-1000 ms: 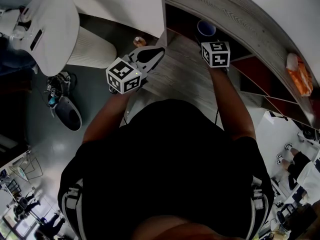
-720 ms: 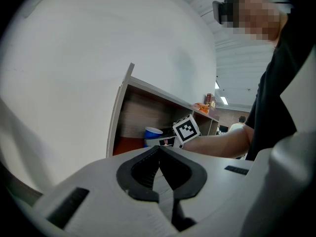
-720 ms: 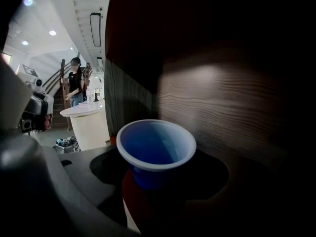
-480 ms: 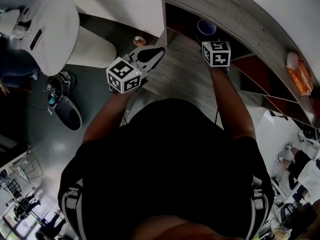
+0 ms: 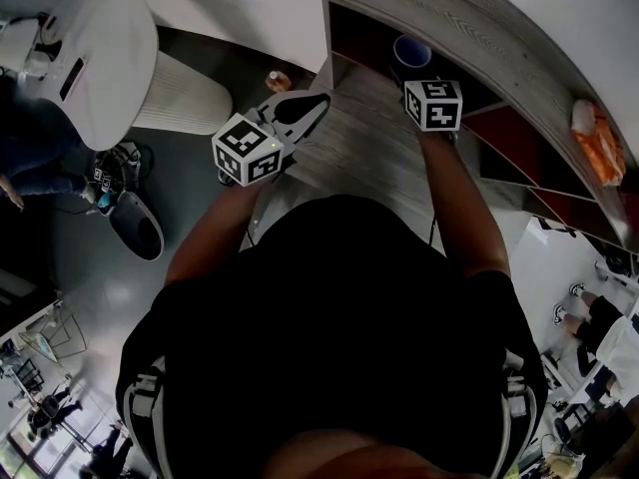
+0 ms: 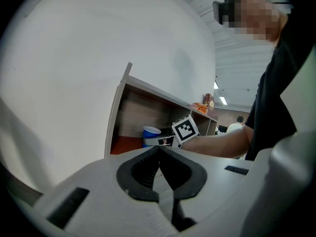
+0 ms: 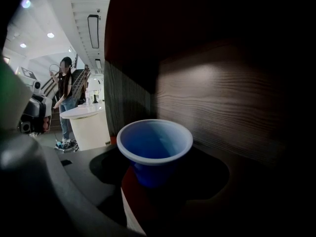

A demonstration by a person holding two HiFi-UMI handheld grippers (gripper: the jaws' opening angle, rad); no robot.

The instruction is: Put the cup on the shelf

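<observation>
A blue cup stands upright inside the end compartment of the wooden shelf, over its red floor. My right gripper reaches into that compartment. Its jaws stand wide on either side of the blue cup and close against its lower wall. The far jaw lies in shadow. My left gripper hangs to the left, outside the shelf, above the grey wood-grain surface. Its pads meet with nothing between them. From the left gripper view the cup and the right marker cube show in the shelf.
An orange packet lies on the shelf top at the right. A white rounded machine stands on the floor at the left, with shoes and a small bottle nearby. A person stands by a white counter.
The right gripper has crept slightly farther toward the shelf with the cup. The left gripper has stayed put.
</observation>
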